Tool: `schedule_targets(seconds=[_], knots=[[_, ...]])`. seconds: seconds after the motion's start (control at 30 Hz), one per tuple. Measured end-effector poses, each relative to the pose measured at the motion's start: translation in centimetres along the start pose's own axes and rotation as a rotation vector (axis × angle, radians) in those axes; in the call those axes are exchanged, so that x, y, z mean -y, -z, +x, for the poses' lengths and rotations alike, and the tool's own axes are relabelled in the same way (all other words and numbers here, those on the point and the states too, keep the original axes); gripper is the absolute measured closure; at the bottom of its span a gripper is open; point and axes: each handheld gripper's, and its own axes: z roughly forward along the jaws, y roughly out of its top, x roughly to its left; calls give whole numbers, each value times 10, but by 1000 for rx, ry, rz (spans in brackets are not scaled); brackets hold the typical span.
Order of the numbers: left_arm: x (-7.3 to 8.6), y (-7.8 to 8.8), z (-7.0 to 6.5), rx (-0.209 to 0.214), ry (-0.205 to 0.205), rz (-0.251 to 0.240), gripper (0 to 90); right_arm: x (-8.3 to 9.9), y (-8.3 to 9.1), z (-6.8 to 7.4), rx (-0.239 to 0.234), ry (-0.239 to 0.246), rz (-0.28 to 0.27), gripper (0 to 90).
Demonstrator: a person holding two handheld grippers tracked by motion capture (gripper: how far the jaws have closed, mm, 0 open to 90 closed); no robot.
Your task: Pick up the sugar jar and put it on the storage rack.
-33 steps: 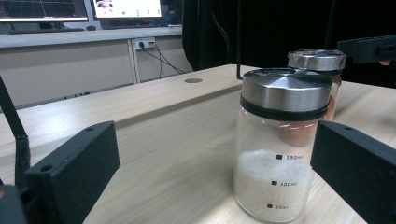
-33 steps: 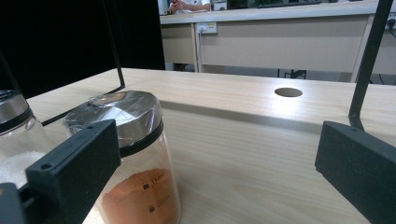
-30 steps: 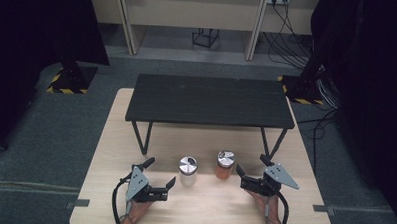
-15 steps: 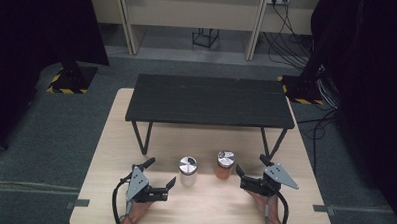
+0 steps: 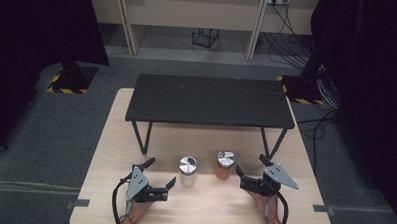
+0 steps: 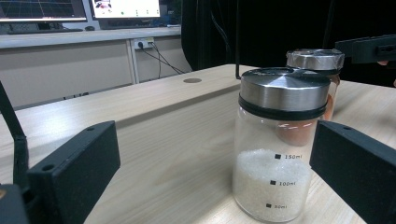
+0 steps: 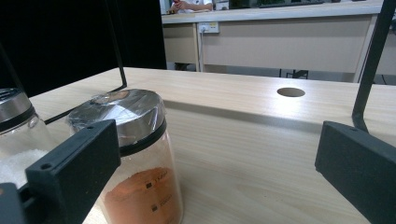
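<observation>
Nothing moved since the earlier frames: same poses for both grippers, same spots for both jars. Left gripper (image 5: 164,186) resting low near the front edge of the wooden table (image 5: 110,139), left of centre, jaws spread wide and holding nothing. In the left gripper view, left gripper (image 6: 215,172) aimed at the white jar (image 6: 278,144), with the jar standing upright toward the right-hand jaw, not touched by either. White jar (image 5: 188,170) seen from above just beside the left gripper's tips, clear glass with a steel lid, white grains filling the bottom up to about the 150 ml mark. Right gripper (image 5: 240,174) near the front edge, right of centre, jaws likewise released and empty. In the right gripper view, right gripper (image 7: 215,172) facing the orange jar (image 7: 135,163), that jar upright and partly behind the left-hand jaw, contact impossible to judge. Orange jar (image 5: 225,165) close beside the white jar, slightly farther from the front edge, orange powder inside, steel lid on. Both jars between the 2 grippers, in front of the small black bench (image 5: 209,100) standing on the table's far half.
</observation>
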Motion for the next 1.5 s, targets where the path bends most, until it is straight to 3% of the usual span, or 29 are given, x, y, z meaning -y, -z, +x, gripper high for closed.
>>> schedule_targets(seconds=[1.13,1.5], knots=[[0,0,1,9,3,-2,1,0,0,0,-4,4,0,3],[-1,-1,0,11,-15,4,2,0,0,-1,-6,3,1,3]])
